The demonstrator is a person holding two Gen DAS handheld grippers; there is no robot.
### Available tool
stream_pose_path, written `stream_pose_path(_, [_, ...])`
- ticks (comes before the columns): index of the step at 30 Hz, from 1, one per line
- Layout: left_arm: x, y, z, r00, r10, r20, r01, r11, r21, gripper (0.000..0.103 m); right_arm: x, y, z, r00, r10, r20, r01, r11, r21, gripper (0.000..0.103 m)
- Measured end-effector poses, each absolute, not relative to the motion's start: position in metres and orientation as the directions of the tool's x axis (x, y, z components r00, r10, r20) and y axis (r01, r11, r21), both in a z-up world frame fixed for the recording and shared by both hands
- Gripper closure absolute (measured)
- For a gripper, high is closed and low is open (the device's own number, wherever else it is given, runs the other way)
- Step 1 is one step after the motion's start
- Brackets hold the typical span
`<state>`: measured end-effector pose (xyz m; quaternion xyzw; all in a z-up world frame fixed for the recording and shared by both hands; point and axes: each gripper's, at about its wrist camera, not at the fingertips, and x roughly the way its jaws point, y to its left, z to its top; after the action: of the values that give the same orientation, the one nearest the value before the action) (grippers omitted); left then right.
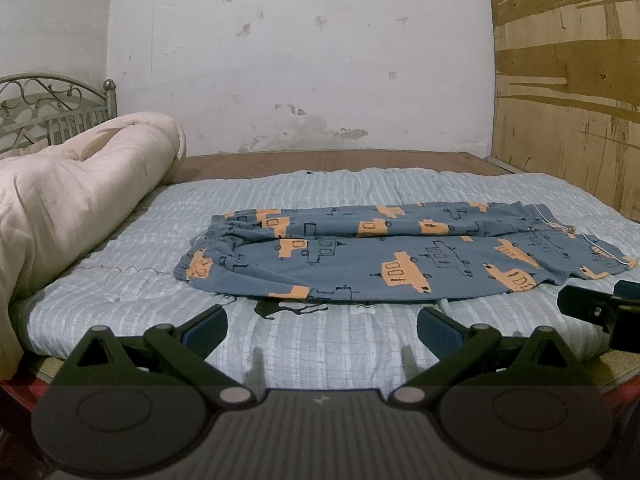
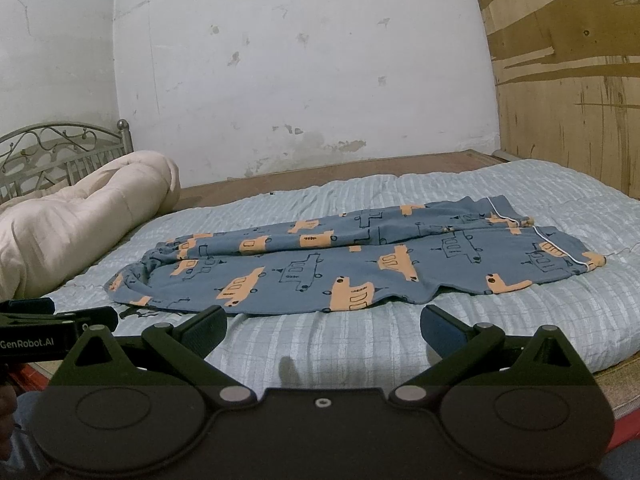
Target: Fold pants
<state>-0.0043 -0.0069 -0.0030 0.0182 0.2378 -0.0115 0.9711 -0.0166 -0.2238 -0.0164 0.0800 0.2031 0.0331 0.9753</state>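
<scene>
just beyond both spread jaws, pants (image 1: 392,256)

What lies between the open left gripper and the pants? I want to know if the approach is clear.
Only bare striped bedspread, apart from a small dark printed mark at the near edge of the pants. The left wrist view shows this, looking past the left gripper.

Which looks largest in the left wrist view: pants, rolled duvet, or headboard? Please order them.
1. Pants.
2. Rolled duvet; it is cut off at the frame edge, so it may rival the pants.
3. Headboard, farther away and partly hidden.
</scene>
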Motion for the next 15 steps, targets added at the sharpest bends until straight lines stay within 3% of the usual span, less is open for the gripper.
stream_pose_path(15, [-0.0048, -0.0069, -0.0033, 0.885, -0.014, -0.465, 0.032, 0.999, 0.031, 0.001, -0.0163, -0.2236, -0.0169, 0.914, 0.097, -0.393, -0.031, 0.985, 0.172, 0.001])
